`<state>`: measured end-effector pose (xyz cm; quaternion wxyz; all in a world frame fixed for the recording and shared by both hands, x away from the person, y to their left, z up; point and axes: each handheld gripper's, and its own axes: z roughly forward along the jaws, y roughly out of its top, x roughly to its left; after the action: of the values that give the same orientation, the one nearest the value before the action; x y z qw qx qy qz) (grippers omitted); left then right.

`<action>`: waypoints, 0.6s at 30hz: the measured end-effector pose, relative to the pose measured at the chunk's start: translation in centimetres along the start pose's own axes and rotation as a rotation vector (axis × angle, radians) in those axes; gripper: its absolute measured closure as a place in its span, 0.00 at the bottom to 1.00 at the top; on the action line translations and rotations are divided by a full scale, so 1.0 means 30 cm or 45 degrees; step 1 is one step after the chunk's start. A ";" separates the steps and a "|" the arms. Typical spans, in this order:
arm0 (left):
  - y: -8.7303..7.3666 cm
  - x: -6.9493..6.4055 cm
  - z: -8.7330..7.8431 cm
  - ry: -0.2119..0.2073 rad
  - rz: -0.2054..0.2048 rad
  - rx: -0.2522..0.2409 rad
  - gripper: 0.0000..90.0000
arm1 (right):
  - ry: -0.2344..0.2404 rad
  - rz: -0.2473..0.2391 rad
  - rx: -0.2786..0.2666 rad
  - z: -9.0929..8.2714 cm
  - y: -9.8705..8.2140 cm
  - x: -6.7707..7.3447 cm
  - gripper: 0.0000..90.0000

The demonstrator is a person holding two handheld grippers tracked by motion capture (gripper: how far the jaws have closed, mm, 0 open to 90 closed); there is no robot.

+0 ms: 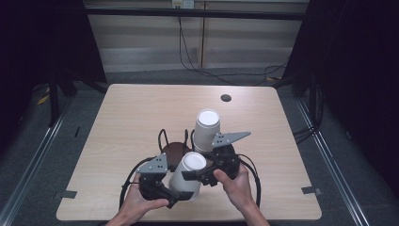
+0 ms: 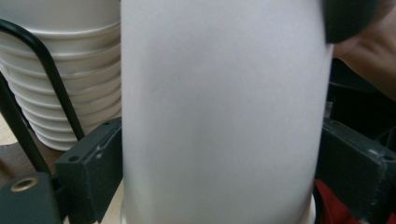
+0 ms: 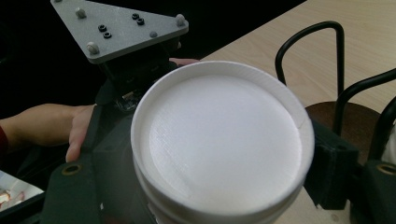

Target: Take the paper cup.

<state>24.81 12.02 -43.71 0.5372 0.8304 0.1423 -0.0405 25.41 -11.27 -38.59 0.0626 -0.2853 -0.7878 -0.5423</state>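
Observation:
A white paper cup (image 1: 190,169), bottom end up and tilted, is held above the table's near edge by both grippers. My left gripper (image 1: 181,195) is shut on its side wall; in the left gripper view the jaws press the cup (image 2: 219,112) from both sides. My right gripper (image 1: 197,174) is shut on the cup's upper end, where its flat bottom (image 3: 219,140) shows between the jaws. At least one more cup rim is nested under it. A taller stack of white cups (image 1: 207,127) stands upside down just behind.
A cup holder with a brown round base (image 1: 175,150) and black wire loops (image 3: 327,51) sits beside the stack (image 2: 70,70). A dark round hole (image 1: 226,98) lies in the far part of the wooden table (image 1: 141,113). Cables run along the floor behind.

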 end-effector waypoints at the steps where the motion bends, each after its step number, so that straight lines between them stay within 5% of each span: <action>1: 0.000 -0.002 0.002 0.001 0.000 0.004 0.10 | 0.004 0.001 0.001 0.002 0.000 0.001 0.28; 18: 0.009 -0.007 -0.004 0.025 0.011 0.048 0.17 | 0.050 -0.008 -0.009 -0.001 -0.001 -0.010 0.26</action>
<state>24.67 11.99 -43.36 0.5203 0.8413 0.1432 -0.0327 25.64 -11.41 -38.72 0.0754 -0.2723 -0.7853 -0.5508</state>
